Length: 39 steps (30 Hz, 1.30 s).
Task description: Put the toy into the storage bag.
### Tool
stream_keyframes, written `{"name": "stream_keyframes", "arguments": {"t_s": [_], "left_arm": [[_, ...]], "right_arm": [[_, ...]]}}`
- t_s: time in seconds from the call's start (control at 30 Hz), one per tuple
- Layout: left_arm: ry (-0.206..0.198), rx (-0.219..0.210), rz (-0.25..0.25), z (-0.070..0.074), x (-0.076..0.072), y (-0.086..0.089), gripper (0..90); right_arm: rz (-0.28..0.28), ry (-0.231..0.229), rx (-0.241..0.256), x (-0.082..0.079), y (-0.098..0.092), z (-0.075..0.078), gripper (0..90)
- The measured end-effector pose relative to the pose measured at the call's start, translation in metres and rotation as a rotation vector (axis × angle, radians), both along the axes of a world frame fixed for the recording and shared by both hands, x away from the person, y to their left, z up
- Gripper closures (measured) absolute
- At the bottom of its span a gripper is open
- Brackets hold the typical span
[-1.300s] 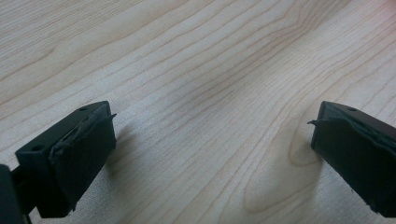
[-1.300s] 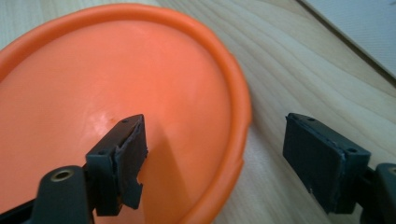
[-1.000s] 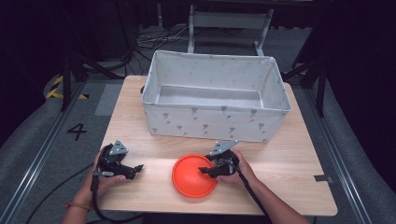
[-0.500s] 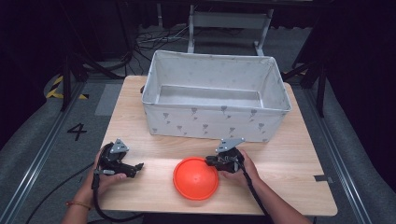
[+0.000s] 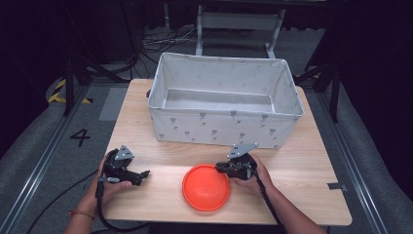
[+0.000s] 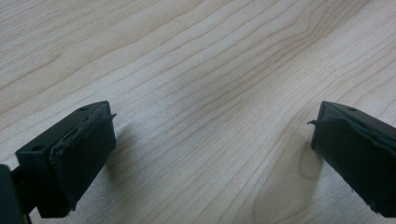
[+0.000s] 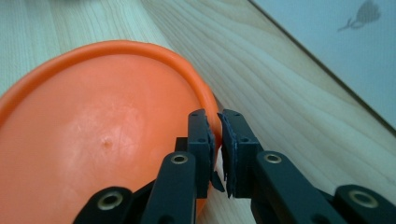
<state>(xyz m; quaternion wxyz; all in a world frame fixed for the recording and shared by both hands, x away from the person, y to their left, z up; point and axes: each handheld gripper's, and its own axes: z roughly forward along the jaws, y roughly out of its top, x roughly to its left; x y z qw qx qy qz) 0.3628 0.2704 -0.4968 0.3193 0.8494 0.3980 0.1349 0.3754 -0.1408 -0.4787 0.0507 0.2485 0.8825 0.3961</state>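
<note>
Currently right hand-held gripper (image 7: 217, 140) is pinching the rim of the round orange plastic disc (image 5: 206, 187), lying flat on the wooden worktop (image 5: 302, 165) just before the white fabric bin (image 5: 224, 127). Thin edge grip risks slipping when lifting. Left hand-held gripper (image 6: 210, 154) is gaping wide, left of the disc.

There is one orange plate (image 5: 206, 187), lying flat on the one wooden table (image 5: 311, 165) with its rim caught between the closed jaws of the right gripper (image 5: 220, 168), and one white fabric bin (image 5: 224, 127) standing beyond both grippers on the far half of the table. Grippers number two: the right gripper on the plate's rim, and the left gripper (image 5: 144, 174), jaws spread wide over bare wood, well apart from the plate. Two hands hold them, one left hand (image 5: 109, 183) and one right hand (image 5: 253, 174), and one black cable (image 5: 100, 214) trails back from the left gripper.
</note>
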Motion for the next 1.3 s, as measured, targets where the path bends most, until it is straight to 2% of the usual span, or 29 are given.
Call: {"name": "stream_keyframes", "arguments": {"t_s": [0.13,0.2,0.3,0.33,0.37,0.4,0.47,0.53,0.6,0.7,0.77,0.83,0.9,1.0,1.13,1.2,1.3], "left_arm": [[0.006,-0.002,0.0,0.0,0.0,0.0,0.2],[0.002,0.0,-0.001,0.0,0.0,0.0,0.2],[0.002,0.0,-0.002,0.0,0.0,0.0,0.2],[0.002,0.0,-0.002,0.0,0.0,0.0,0.2],[0.007,-0.003,0.001,0.0,0.0,0.0,0.2],[0.006,-0.003,0.001,0.0,0.0,0.0,0.2],[0.004,-0.001,-0.001,0.0,0.0,0.0,0.2],[0.0,0.0,0.0,0.0,0.0,0.0,0.2],[0.003,-0.002,0.002,0.0,0.0,0.0,0.2],[0.006,-0.003,0.001,0.0,0.0,0.0,0.2],[0.005,-0.002,0.001,0.0,0.0,0.0,0.2],[0.005,-0.006,0.006,0.0,-0.001,0.0,0.2],[0.007,-0.003,0.002,0.0,0.0,0.0,0.2],[0.004,-0.002,0.001,0.0,0.0,0.0,0.2],[0.005,-0.002,0.001,0.0,0.0,0.0,0.2],[0.007,-0.003,0.002,0.0,0.0,0.0,0.2],[0.008,-0.004,0.002,0.0,0.0,0.0,0.2]], "right_arm": [[0.003,-0.003,-0.028,0.0,0.002,-0.004,80.9],[0.011,0.003,-0.03,0.0,0.002,-0.005,76.1],[0.006,-0.001,-0.045,-0.001,0.004,-0.006,62.2],[0.006,-0.001,-0.045,-0.001,0.004,-0.006,62.2],[0.016,0.013,-0.044,-0.001,0.005,-0.007,54.0],[0.008,0.009,-0.051,-0.002,0.007,-0.008,40.1],[0.003,0.018,-0.048,-0.003,0.008,-0.009,29.6],[0.002,0.024,-0.052,-0.003,0.009,-0.01,26.4],[0.053,0.052,-0.029,-0.006,0.012,-0.011,25.9],[0.096,0.037,-0.044,-0.012,0.019,-0.011,25.1],[0.092,0.023,-0.052,-0.014,0.021,-0.011,28.0],[0.07,0.01,-0.051,-0.014,0.021,-0.011,41.5],[0.036,0.034,-0.026,-0.01,0.017,-0.01,52.8],[0.014,0.066,0.004,-0.006,0.013,-0.01,62.1],[0.007,0.086,0.058,-0.003,0.006,-0.007,73.0],[0.013,0.088,0.062,-0.003,0.004,-0.003,75.0],[0.028,0.07,0.089,-0.005,0.001,0.005,78.8]]}}
